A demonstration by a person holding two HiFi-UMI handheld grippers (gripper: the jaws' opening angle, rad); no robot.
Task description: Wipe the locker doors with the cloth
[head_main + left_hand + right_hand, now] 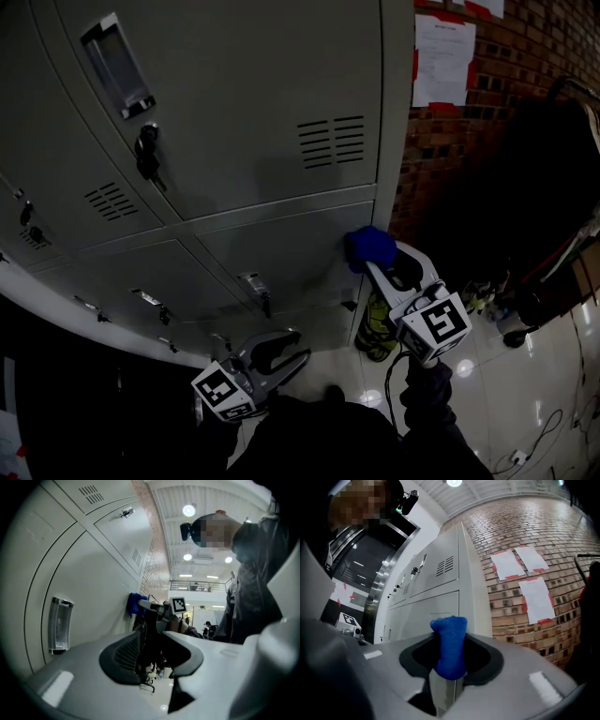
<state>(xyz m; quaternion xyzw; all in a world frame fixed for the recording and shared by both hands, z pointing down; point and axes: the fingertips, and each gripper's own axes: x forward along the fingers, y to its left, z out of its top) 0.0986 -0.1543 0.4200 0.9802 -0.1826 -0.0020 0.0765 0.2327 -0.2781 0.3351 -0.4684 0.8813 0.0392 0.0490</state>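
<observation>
**Blue cloth on the lower door's right edge, one gripper wiping**

The cloth (370, 248) is a bunched blue wad. It sits against the right edge of the lower locker door (281, 244), just below the seam with the upper door (234, 103). As far as the head view shows, it touches the grey metal there. The right gripper (379, 265) has it clamped between its jaws. The right gripper view shows the wad standing up out of the closed pads, with most of its bulk past the tips.

The left gripper (281, 352) hangs lower and nearer the person, well apart from the cloth. Its jaws stand narrowly apart with nothing between them, and it takes no part in the wipe.

On the lower door, the handle (255, 286) juts out to the left of the cloth. On the upper door, vent slots (331, 141) sit above it. To the right of the lockers is a brick wall (525, 56) with papers (443, 58) taped to it.

The wiping looks to be under way, with most of this door's face yet to be covered. To do it well:

- Press the soft front of the wad flat to the metal so the hard jaw tips never scrape the paint.
- Hold the grip firm, since a loose wad could drag out on the seam.
- Sweep in long overlapping passes leftward from this edge.
- Ease around the handle rather than catching the cloth on it.
- Tilt the gripper so it meets the door squarely.
</observation>
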